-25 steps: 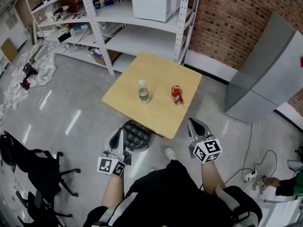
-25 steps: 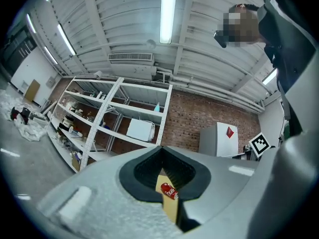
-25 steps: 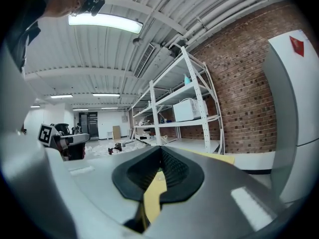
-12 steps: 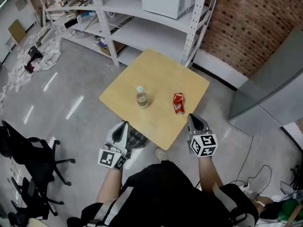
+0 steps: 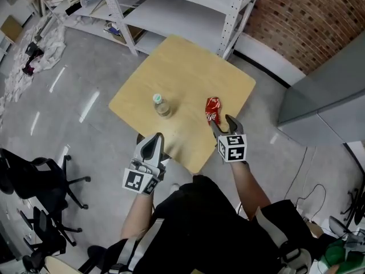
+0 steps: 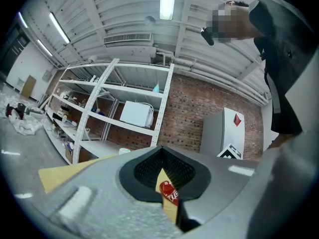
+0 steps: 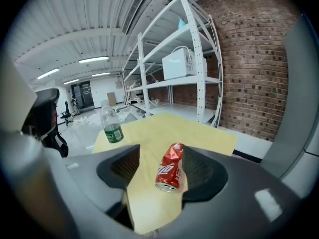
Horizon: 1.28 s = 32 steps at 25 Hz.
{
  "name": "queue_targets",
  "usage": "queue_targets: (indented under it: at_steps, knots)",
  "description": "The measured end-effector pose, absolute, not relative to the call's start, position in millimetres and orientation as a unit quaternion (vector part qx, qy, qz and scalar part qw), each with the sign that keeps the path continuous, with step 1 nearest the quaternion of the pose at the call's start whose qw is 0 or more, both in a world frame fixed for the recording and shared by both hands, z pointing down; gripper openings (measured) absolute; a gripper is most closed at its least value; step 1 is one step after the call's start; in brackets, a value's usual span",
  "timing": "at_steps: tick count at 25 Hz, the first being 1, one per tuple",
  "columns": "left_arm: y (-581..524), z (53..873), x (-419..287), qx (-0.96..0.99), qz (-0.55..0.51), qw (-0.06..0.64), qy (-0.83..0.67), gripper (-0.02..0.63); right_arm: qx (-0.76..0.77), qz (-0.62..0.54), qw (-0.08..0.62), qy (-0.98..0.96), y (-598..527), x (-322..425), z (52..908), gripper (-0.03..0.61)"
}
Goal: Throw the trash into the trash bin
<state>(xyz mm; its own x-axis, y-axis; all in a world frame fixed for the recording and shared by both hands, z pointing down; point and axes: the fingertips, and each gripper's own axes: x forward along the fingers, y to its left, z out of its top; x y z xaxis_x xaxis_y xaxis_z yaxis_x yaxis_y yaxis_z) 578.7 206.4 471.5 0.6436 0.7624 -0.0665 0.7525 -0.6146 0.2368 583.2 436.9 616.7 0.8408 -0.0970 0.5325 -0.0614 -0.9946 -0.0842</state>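
A crushed red can (image 5: pixel 213 109) lies on the tan table (image 5: pixel 182 67) near its right front edge. My right gripper (image 5: pixel 219 124) reaches over that edge, tilted down at the can. Its jaws are opening, and in the right gripper view the can (image 7: pixel 169 167) lies on the table ahead between them, untouched by the pads. A clear plastic bottle (image 5: pixel 161 105) with a green label (image 7: pixel 113 133) stands upright to the can's left. My left gripper (image 5: pixel 154 146) is shut and empty, level at the table's near edge. No trash bin shows.
White metal shelving (image 5: pixel 171 4) with a microwave (image 7: pixel 182 63) stands behind the table against a brick wall (image 5: pixel 308 16). A grey cabinet (image 5: pixel 331 96) stands at the right. Black office chairs (image 5: pixel 34 176) are at the left, crumpled cloths (image 5: pixel 34 50) on the floor beyond.
Both grippers have moved forward to the table. The right one dipped over the edge toward the can and went from shut to open. The black mesh bin under the table has dropped out of sight.
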Motion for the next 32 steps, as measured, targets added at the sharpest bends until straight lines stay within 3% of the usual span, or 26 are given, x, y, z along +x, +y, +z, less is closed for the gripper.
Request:
queue_targets:
  at_steps: [3,16,22,27,32]
  knots:
    - [213,488,579,0.899,0.044,0.115,0.421,0.002,-0.951,-0.306,0.032,0.025,442,590,647,0.329]
    - [239,530,579,0.888,0.120,0.115,0.429,0.002,-0.935,-0.353,0.038,0.000,444,604,725,0.371]
    - [234,533,577,0.894,0.132,0.113,0.414,0.002,-0.921,-0.388,0.021,-0.009,439,607,740,0.376]
    - [231,529,574,0.898,0.129,0.107,0.407,0.002,-0.919,-0.394,0.002,-0.015,444,603,747,0.311]
    - [224,532,578,0.905,0.129,0.109,0.390,0.002,-0.921,-0.389,0.010,0.005,444,603,744,0.307]
